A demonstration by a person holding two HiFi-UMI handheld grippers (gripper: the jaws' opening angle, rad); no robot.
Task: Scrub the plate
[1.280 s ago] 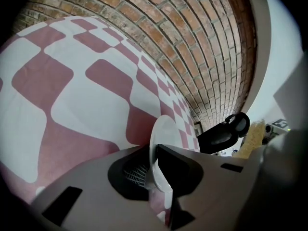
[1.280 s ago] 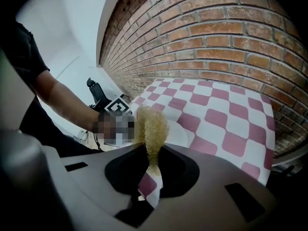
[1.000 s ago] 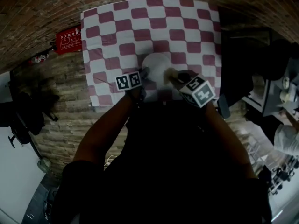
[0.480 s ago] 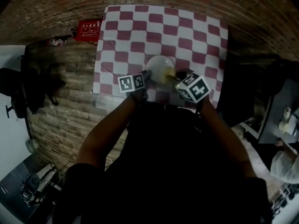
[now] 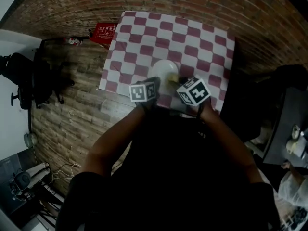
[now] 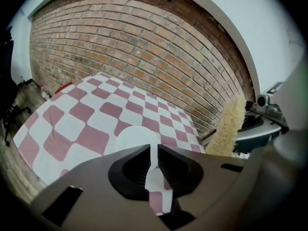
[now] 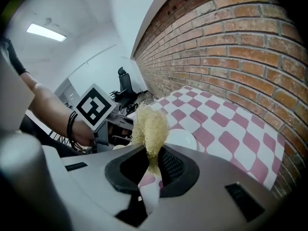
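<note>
A white plate [image 5: 163, 70] lies flat on the red-and-white checked cloth [image 5: 192, 37]. My left gripper [image 5: 154, 83] hangs above the plate's near left rim. In the left gripper view its jaws [image 6: 153, 160] stand a narrow gap apart and have just been closing, with nothing between them; the plate [image 6: 137, 137] shows beyond. My right gripper [image 5: 180, 83] is shut on a pale yellow loofah scrubber [image 7: 150, 125], which sticks out past the jaws over the plate's [image 7: 182, 139] near right side. The loofah [image 6: 229, 128] also rises at the right of the left gripper view.
The table stands on a brick-pattern floor against a brick wall [image 6: 144, 37]. A red sign [image 5: 104, 32] lies off the table's far left corner. A black office chair [image 5: 24, 76] is at the left and dark furniture [image 5: 284, 100] at the right.
My left gripper has lifted up and back from the plate's left rim. The right gripper with the loofah has shifted slightly and rolled. The head view has swung, so the table sits more to the right.
</note>
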